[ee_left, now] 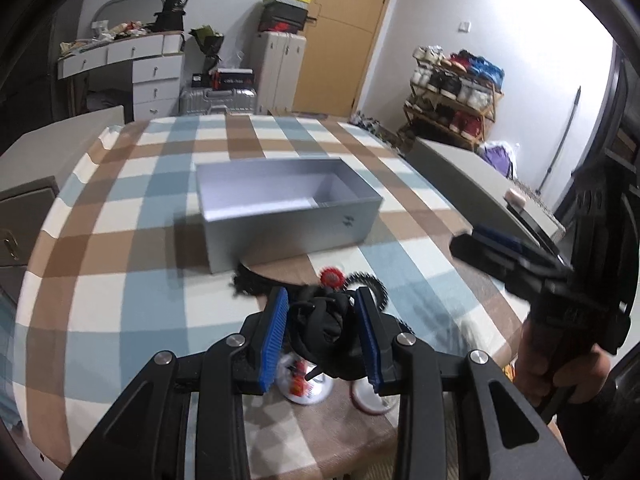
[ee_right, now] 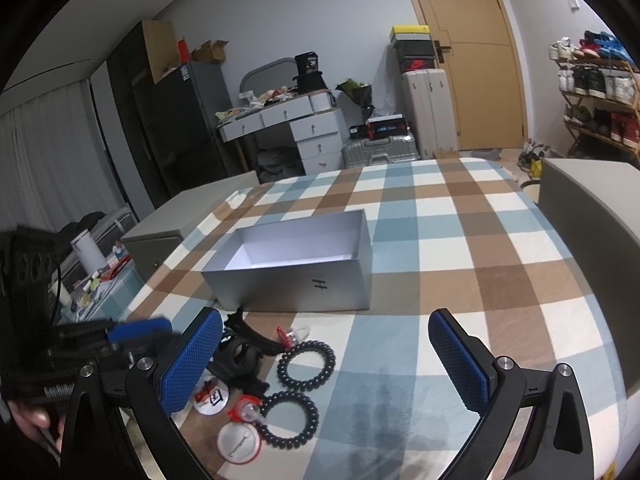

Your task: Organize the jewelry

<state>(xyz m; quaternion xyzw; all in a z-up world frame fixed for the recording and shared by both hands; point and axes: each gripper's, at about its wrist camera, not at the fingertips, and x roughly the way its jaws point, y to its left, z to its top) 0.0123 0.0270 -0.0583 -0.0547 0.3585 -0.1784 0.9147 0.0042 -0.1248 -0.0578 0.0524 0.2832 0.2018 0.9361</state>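
Note:
My left gripper (ee_left: 322,320) is shut on a black hair claw (ee_left: 324,328), held just above the checked tablecloth (ee_left: 132,300). In the right wrist view the same claw (ee_right: 240,356) shows beside the left gripper (ee_right: 132,330). An open grey box (ee_left: 288,236) (ee_right: 288,284) stands behind it, nothing inside. On the cloth lie two black spiral hair ties (ee_right: 306,364) (ee_right: 288,420), red clips (ee_right: 288,334) (ee_right: 244,408), round white badges (ee_right: 210,396) (ee_right: 239,442) and a black headband (ee_left: 256,280). My right gripper (ee_right: 326,360) hangs open over these, holding nothing.
The right gripper (ee_left: 500,252) and the hand holding it sit at the right of the left wrist view. Grey cabinets (ee_right: 588,216) (ee_right: 160,240) flank the table. Drawers, suitcases and a shoe rack (ee_left: 452,96) stand further back by the door.

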